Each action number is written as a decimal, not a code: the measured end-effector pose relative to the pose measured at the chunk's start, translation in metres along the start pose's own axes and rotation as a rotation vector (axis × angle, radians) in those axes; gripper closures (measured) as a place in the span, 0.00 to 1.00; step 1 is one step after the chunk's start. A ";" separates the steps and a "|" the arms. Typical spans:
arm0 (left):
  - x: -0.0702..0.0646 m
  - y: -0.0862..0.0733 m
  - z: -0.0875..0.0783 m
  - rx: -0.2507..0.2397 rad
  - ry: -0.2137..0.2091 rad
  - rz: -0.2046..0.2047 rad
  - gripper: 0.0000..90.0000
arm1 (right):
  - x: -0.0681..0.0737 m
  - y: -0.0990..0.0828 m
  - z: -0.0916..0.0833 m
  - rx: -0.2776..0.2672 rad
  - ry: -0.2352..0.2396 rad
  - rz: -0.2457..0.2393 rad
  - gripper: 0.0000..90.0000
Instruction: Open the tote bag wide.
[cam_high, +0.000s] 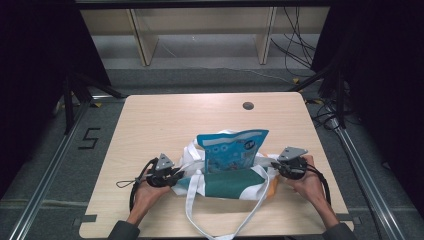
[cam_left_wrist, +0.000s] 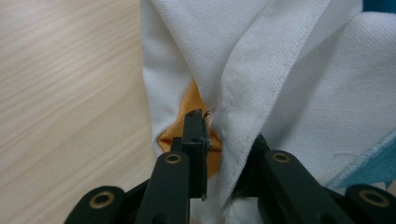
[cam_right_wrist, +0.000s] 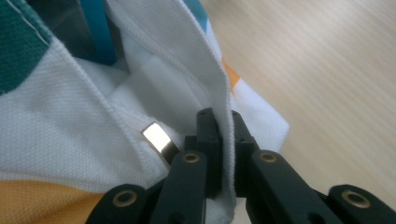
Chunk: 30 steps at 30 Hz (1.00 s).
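A white tote bag (cam_high: 225, 184) with green and orange panels lies at the front middle of the table. A blue snack pouch (cam_high: 232, 150) stands upright in its mouth. At the bag's left end is my left gripper (cam_high: 176, 176). In the left gripper view its jaws (cam_left_wrist: 224, 140) straddle a white hem fold (cam_left_wrist: 238, 93), with a small gap at the left pad over an orange patch (cam_left_wrist: 187, 105). My right gripper (cam_high: 276, 167) is at the bag's right end. In the right gripper view it (cam_right_wrist: 219, 119) is shut on the white rim (cam_right_wrist: 205, 56).
The bag's long white straps (cam_high: 210, 220) loop toward the table's front edge. A shiny metal clasp (cam_right_wrist: 156, 138) sits inside the bag beside the right jaws. The wooden table (cam_high: 165, 120) has a round hole (cam_high: 248, 105) at the back. A shelf (cam_high: 200, 30) and floor cables (cam_high: 300, 50) lie beyond.
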<state>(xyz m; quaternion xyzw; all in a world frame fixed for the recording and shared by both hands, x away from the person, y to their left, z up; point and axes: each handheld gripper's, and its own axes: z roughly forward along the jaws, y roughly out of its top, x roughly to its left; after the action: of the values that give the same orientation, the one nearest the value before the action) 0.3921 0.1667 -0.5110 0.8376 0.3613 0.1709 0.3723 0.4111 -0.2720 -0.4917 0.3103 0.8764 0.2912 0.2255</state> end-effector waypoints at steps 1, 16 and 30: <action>0.002 0.002 0.001 0.006 0.010 0.000 0.86 | -0.002 0.003 0.003 0.003 -0.002 -0.001 0.97; -0.001 0.047 -0.041 -0.077 -0.001 -0.008 0.55 | -0.027 0.023 -0.040 -0.150 -0.039 0.135 0.62; 0.002 0.078 -0.015 -0.076 -0.055 -0.021 0.57 | 0.029 0.067 -0.071 -0.294 0.314 0.052 0.49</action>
<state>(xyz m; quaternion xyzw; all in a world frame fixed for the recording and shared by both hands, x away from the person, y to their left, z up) 0.4224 0.1395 -0.4426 0.8234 0.3529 0.1574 0.4155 0.3770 -0.2359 -0.4027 0.2474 0.8407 0.4661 0.1215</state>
